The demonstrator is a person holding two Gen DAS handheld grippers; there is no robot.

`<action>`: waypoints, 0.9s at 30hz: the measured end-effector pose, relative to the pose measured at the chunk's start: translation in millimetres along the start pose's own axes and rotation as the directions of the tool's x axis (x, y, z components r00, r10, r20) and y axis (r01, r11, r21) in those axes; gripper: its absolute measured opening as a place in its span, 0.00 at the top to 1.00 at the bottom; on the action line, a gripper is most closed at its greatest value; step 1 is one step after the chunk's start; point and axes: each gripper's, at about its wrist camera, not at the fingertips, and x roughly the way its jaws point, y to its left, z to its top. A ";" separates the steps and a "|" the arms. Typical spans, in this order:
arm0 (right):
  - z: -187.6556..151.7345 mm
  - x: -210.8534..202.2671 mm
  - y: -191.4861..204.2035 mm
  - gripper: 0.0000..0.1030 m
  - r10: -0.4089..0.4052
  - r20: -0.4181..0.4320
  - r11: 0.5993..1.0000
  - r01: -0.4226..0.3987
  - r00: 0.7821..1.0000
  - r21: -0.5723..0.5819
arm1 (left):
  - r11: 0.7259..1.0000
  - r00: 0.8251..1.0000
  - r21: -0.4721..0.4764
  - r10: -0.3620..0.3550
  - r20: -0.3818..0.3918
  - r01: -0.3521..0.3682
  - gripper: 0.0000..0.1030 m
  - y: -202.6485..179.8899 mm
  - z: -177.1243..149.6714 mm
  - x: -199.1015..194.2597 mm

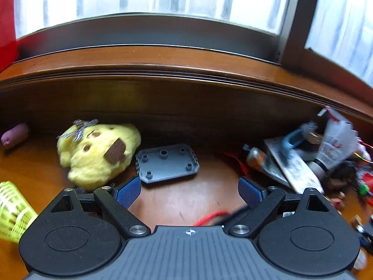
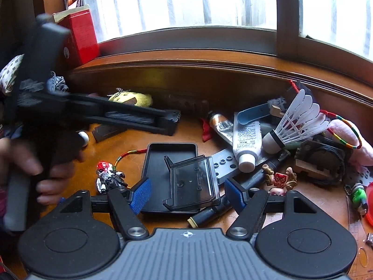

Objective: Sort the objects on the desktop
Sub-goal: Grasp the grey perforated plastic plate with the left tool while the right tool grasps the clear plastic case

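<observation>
At lower centre, left wrist view: left gripper (image 1: pixel 189 192), its blue pads spread wide, nothing between them, only bare brown desk (image 1: pixel 186 200).
Upper left of the same view: yellow plush toy (image 1: pixel 98 150) lying near the back wall, a bit blurred.
Just right of the plush: grey plastic plate (image 1: pixel 167 163) with round studs, flat on the desk, ahead of the left pads.
Left edge, low: yellow-green shuttlecock (image 1: pixel 10 212), partly cut by the frame.
Lower centre, right wrist view: right gripper (image 2: pixel 187 194), pads also released and wide apart.
Between these pads: clear plastic case (image 2: pixel 193 182) lying tilted in a black tray (image 2: pixel 172 150); if a pad touches it I cannot tell.
Right of centre: white shuttlecock (image 2: pixel 291 126) lying over a white tube (image 2: pixel 246 141).
Left of the tray: small red-headed figure (image 2: pixel 108 177).
Left side, blurred: a hand (image 2: pixel 35 170) holding the other gripper.
</observation>
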 end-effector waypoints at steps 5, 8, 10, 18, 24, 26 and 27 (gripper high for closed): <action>-0.4 4.4 -1.2 0.30 0.005 -0.003 1.000 -0.005 1.000 0.002 | 0.997 0.998 -0.032 0.064 -0.014 -0.064 0.12 1.6 5.2 21.1; -0.7 5.7 -0.8 0.30 0.005 0.003 1.000 -0.005 1.000 0.002 | 0.995 0.995 -0.032 0.097 -0.009 -0.097 0.13 1.3 6.3 28.3; -0.3 6.2 -0.1 0.30 0.005 0.005 1.000 -0.005 1.000 -0.001 | 0.993 0.994 -0.017 0.112 -0.009 -0.113 0.13 -0.5 6.4 30.8; 1.0 6.8 0.4 0.30 -0.006 0.020 1.000 0.006 1.000 0.005 | 0.993 0.993 -0.005 0.114 0.014 -0.114 0.33 -3.8 2.5 25.4; 3.2 4.1 1.9 0.30 -0.007 0.043 1.000 0.008 0.999 -0.013 | 0.996 0.995 -0.013 0.089 0.041 -0.088 0.33 -3.2 -6.2 7.8; 4.1 4.8 1.7 0.30 -0.003 0.043 1.000 0.003 0.999 -0.016 | 0.996 0.994 0.002 0.092 0.052 -0.092 0.32 -4.9 -9.8 -0.1; 4.6 5.5 1.5 0.30 0.000 0.042 1.000 0.001 0.999 -0.018 | 0.996 0.995 0.000 0.089 0.052 -0.089 0.32 -4.2 -11.1 -3.3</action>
